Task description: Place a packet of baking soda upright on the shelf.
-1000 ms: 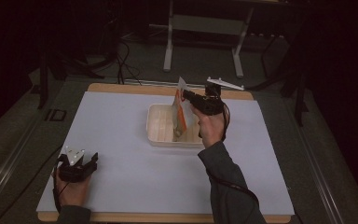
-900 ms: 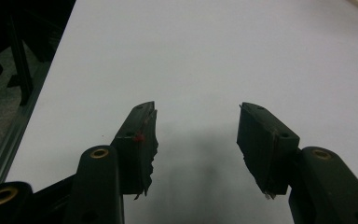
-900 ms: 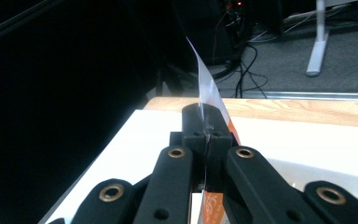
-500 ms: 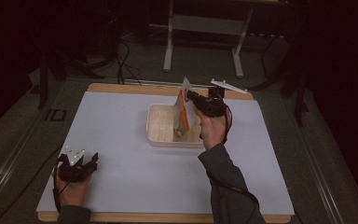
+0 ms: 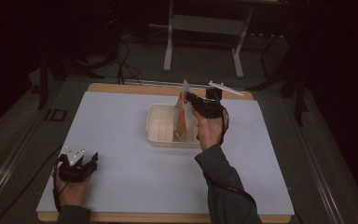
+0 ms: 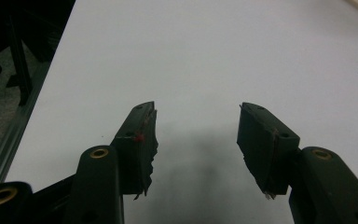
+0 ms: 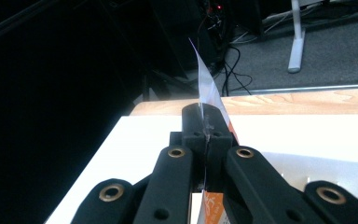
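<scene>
clear plastic packet with orange print [image 5: 182, 119], cream-white plastic tray [image 5: 161, 125], pale lavender mat [image 5: 121, 140] over the tan wooden bench [image 5: 121, 87], black hand-held gripper [image 5: 192, 98].

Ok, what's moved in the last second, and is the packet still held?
The right gripper has kept its pinch on the top edge of the packet and raised it slightly above the white tray, swinging it a bit more upright; its lower end still hangs inside the tray. The left gripper stays open, resting on the white mat near the front left corner. The tray hasn't shifted.
</scene>
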Tool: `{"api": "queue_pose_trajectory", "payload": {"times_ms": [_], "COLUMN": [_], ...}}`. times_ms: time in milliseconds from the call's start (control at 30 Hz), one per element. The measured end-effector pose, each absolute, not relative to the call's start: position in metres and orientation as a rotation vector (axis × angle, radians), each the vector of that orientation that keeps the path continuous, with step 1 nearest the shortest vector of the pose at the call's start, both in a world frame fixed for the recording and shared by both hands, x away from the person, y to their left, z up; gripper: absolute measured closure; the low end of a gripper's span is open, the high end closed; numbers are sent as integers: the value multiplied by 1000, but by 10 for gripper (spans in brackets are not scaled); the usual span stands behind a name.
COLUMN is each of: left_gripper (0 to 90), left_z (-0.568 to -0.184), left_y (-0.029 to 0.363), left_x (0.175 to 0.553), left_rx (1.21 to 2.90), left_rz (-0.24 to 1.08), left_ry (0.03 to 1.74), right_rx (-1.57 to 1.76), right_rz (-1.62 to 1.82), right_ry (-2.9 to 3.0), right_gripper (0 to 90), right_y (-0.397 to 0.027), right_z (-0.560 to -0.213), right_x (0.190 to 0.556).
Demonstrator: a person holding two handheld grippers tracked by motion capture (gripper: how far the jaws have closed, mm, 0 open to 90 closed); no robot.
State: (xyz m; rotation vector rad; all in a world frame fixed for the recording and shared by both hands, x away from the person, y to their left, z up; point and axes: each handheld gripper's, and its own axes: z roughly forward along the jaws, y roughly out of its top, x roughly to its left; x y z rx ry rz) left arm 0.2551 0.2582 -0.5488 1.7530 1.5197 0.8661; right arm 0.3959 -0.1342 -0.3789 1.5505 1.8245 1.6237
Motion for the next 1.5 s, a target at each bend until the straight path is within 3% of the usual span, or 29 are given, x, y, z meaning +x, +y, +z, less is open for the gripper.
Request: {"api": "queue_pose_trajectory", "payload": {"times_ms": [1000,1500], "left_gripper": [467,466], "left_z": [-549,-549], "left_y": [259,259], "left_x": [255,255], "left_rx": [1754,1753], "left_rz": [866,867], "left_ry": [1518,1519], "right_rx": [1552,1492], "right_rz": [1463,1458], "right_ry": [1856,1908], "right_gripper": [895,780], "right_y": [-114,-111], "right_z": [-381,-380], "right_x": [409,410]}}
